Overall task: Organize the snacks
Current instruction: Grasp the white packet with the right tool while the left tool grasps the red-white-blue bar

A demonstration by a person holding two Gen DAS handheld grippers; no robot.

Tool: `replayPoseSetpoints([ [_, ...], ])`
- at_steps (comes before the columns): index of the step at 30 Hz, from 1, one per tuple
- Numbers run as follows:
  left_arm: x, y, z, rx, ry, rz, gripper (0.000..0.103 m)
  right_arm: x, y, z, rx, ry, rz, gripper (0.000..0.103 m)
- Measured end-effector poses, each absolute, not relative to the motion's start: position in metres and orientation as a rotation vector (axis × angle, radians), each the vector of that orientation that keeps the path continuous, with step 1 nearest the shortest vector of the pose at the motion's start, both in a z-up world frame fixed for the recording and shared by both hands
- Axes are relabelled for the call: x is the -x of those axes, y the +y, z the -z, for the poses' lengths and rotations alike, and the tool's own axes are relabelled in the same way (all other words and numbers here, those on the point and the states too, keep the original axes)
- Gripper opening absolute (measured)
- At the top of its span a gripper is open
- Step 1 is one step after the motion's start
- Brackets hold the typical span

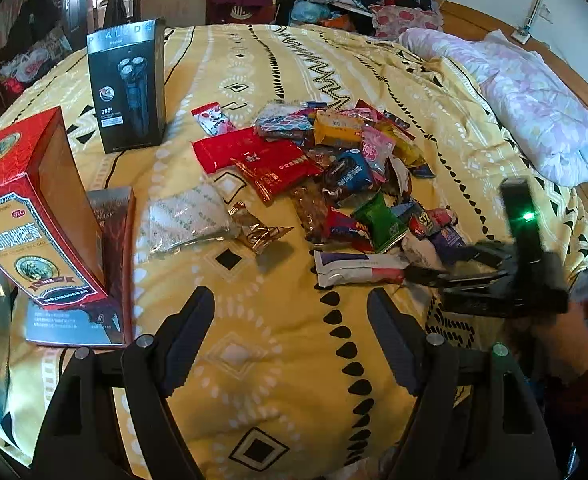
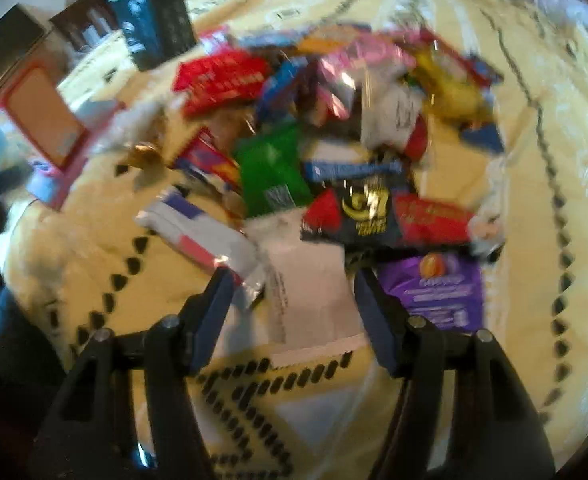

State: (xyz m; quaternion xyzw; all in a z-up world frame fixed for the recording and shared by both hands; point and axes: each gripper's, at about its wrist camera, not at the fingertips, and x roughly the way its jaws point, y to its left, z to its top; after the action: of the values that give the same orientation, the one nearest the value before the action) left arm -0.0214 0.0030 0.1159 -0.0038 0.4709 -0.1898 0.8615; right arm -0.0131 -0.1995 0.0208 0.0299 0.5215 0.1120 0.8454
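1. Left wrist view: the left tongs [image 1: 290, 322] hang open and empty over bare yellow bedspread [image 1: 262, 392], tilted downward. The snack pile [image 1: 346, 168] lies ahead of their tips, apparently dumped loose for sorting. 3 boxes sit to their left, the red box [image 1: 34, 216] nearest. The right tongs [image 1: 426, 276] reach in from the right, held by a hand [image 1: 554, 328].
2. Right wrist view, blurred: the right tongs [image 2: 290, 284] stand apart, pointing steeply down over a white packet [image 2: 310, 288] lying between the jaws, not visibly pinched. A purple packet [image 2: 442, 292] sits just right.

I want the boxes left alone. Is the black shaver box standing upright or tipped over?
Upright: the black shaver box stands on its narrow end on the yellow patterned bedspread, apart from the snack pile.
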Motion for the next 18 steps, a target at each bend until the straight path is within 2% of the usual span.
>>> replayPoseSetpoints([
  [1, 0.021, 0.003, -0.116, 0.01, 0.988, 0.398, 0.08, 0.011, -0.2, -0.016, -0.108, 1.108, -0.246, 0.047],
  [9, 0.021, 0.013, -0.116, 0.024, 0.992, 0.374, 0.08, 0.037, -0.135, -0.017, -0.257, 1.137, -0.617, 0.045],
  [14, 0.022, 0.02, -0.115, 0.047, 1.003, 0.36, 0.08, 0.044, -0.17, -0.038, -0.309, 1.044, -0.523, 0.044],
  [18, 0.023, 0.018, -0.116, 0.06, 1.003, 0.364, 0.08, 0.008, -0.187, -0.039, -0.327, 1.0, -0.448, 0.044],
])
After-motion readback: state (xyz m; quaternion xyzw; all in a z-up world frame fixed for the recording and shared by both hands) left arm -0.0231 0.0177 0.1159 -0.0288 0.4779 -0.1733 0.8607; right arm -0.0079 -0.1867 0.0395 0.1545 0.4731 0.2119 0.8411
